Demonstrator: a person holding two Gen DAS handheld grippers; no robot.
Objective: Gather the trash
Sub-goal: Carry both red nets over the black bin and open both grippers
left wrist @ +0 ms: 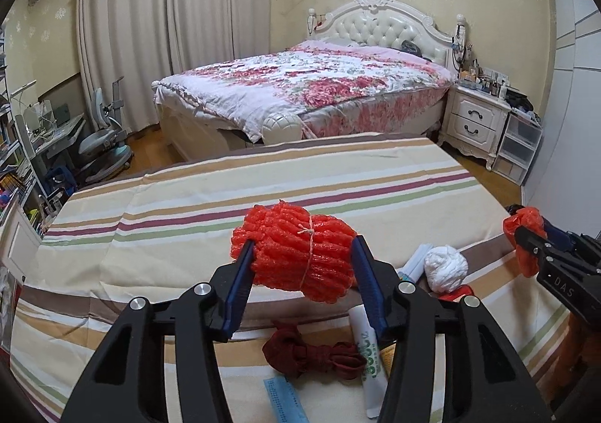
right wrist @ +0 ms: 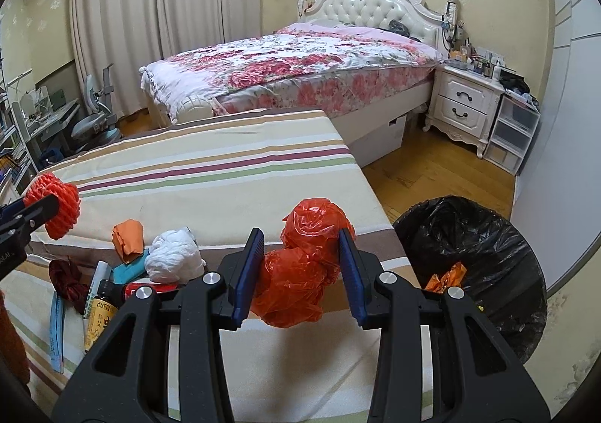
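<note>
My left gripper is shut on a red foam net bundle tied with a thin string, held just above the striped tablecloth. The right wrist view shows that bundle at the far left, in the left gripper. My right gripper is shut on a crumpled red plastic bag, near the table's right edge. The bag and the right gripper also appear at the right edge of the left wrist view.
A bin with a black liner stands on the floor right of the table, an orange wrapper inside. On the table lie a white tissue wad, an orange wrapper, a dark red cloth, a bottle and a tube.
</note>
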